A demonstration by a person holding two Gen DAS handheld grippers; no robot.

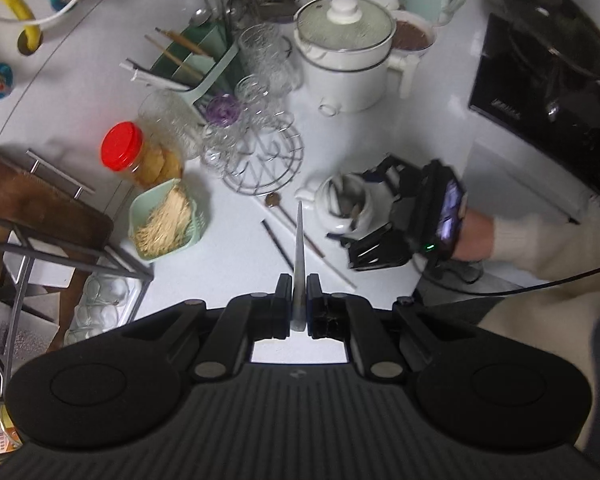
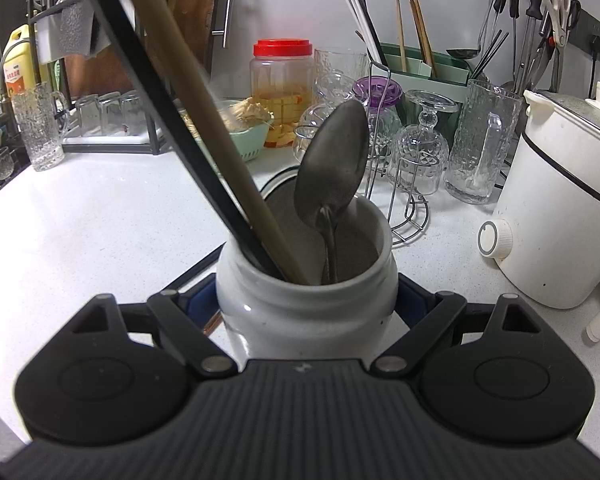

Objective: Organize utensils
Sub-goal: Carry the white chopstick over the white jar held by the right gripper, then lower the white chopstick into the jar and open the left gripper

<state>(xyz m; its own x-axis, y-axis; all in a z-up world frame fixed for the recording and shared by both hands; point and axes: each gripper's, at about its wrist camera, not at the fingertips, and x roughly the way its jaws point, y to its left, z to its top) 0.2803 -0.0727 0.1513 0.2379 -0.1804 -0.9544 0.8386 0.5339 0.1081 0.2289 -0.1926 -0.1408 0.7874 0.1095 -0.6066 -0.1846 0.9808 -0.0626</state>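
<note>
Utensils are split between two spots right now; the white countertop has a few long thin ones lying loose on it, a small brown spoon and some chopsticks, near the wire glass rack; the white ceramic jar already has a metal spoon, a black chopstick and a tan chopstick standing in it; the right gripper has its jaws clamped round the jar's sides, steadying it; the left gripper is pinched nearly shut on a thin grey utensil, held above the counter, point aimed away from the camera; risk as I see it: that grip is skinny, so the piece could pivot or slip on the way over, or clip the rim and miss the mouth.
</note>
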